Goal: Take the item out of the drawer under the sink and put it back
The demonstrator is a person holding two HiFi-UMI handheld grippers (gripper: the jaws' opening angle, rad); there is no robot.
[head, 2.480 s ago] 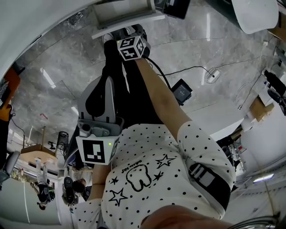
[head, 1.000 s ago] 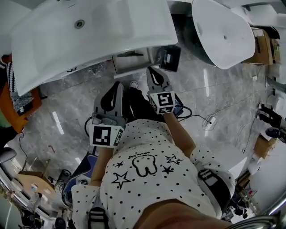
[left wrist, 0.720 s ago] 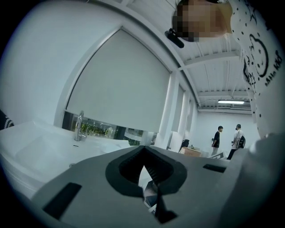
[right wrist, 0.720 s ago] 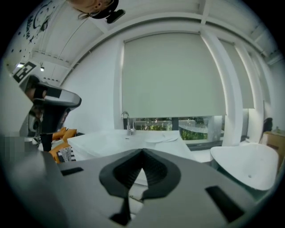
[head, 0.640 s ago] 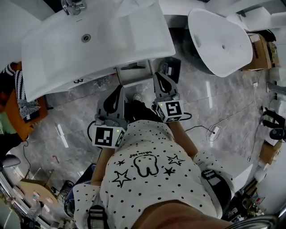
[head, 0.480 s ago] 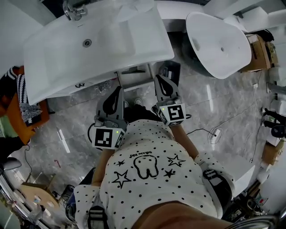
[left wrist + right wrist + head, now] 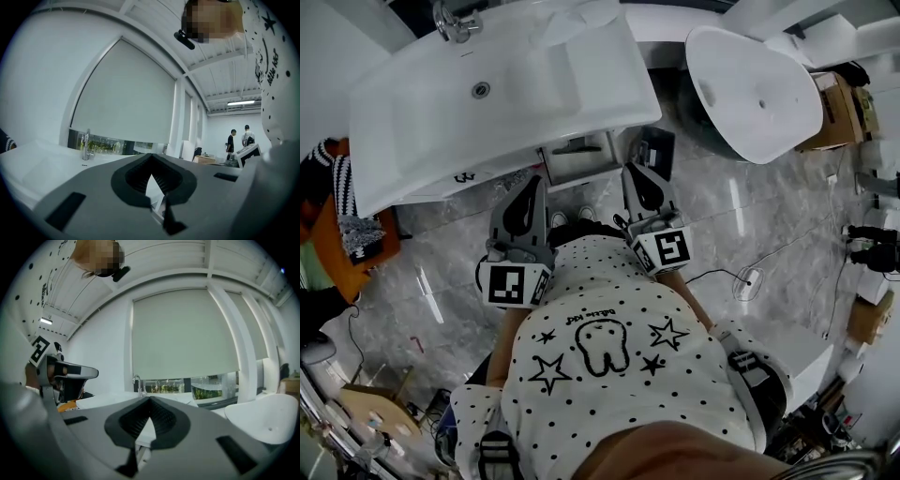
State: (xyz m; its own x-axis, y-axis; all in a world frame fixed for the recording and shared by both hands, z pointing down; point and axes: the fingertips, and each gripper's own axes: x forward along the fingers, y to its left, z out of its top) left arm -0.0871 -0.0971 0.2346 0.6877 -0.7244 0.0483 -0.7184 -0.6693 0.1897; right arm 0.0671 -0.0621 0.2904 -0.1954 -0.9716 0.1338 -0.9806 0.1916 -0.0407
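Observation:
From above, the head view shows a white sink (image 7: 487, 84). Below its front edge a white drawer (image 7: 577, 159) with a dark handle sticks out. I cannot see any item in it. My left gripper (image 7: 534, 180) and right gripper (image 7: 636, 169) are held side by side in front of my chest, pointing level toward the sink. In the left gripper view the left gripper (image 7: 151, 157) is shut with nothing between its jaws. The right gripper (image 7: 150, 399) is shut and empty too. My left gripper (image 7: 65, 371) also shows at the left of the right gripper view.
A chrome faucet (image 7: 455, 19) stands at the sink's back. A second white basin (image 7: 759, 84) is to the right, with a dark box (image 7: 654, 150) on the floor between it and the drawer. A cable and socket (image 7: 745, 281) lie on the grey marble floor.
I have straightened up from a low bend where the right gripper reached toward the drawer. Both grippers have risen to sink height, and the sink has come fully into view.

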